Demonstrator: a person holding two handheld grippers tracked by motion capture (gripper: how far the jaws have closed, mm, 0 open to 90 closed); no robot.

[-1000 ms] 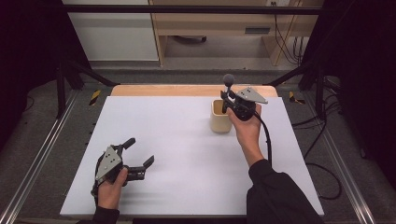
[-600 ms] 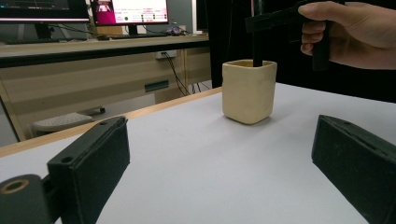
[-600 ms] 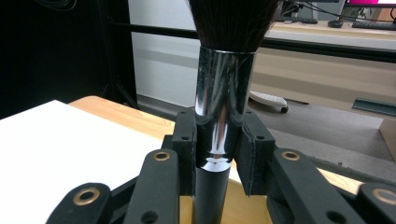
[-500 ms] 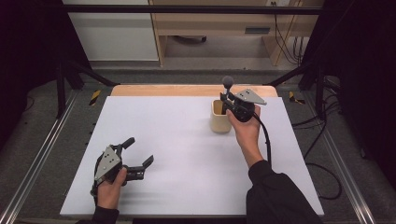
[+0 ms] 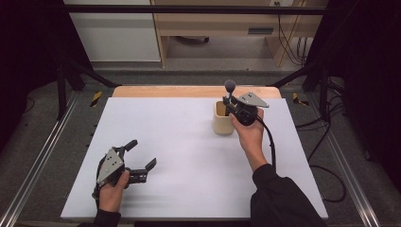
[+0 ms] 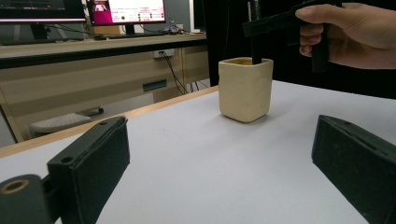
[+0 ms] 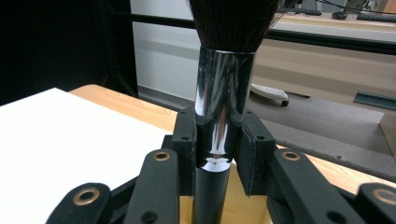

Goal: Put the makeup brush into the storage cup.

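Lately, change: none against earlier frames.
Right gripper (image 7: 217, 161): clenched on brush (image 7: 224, 102), upright over cup (image 5: 222, 118).
Left gripper (image 5: 143, 158): released, well apart from cup.
Meaning: brush poised, insertion or withdrawal pending.

Right gripper view. The right gripper (image 7: 218, 154) clamps a makeup brush (image 7: 223, 102) upright, its two black jaws pressed against either side of the brush's mirror-bright metal ferrule, just above the black handle. Dark bristles fan out above the ferrule and run past the top edge of the frame. Directly below the jaws lies the pale yellow rim of a cup (image 7: 243, 212). The white tabletop (image 7: 60, 135) extends to the left, bordered along its far edge by a wooden strip (image 7: 135, 112).
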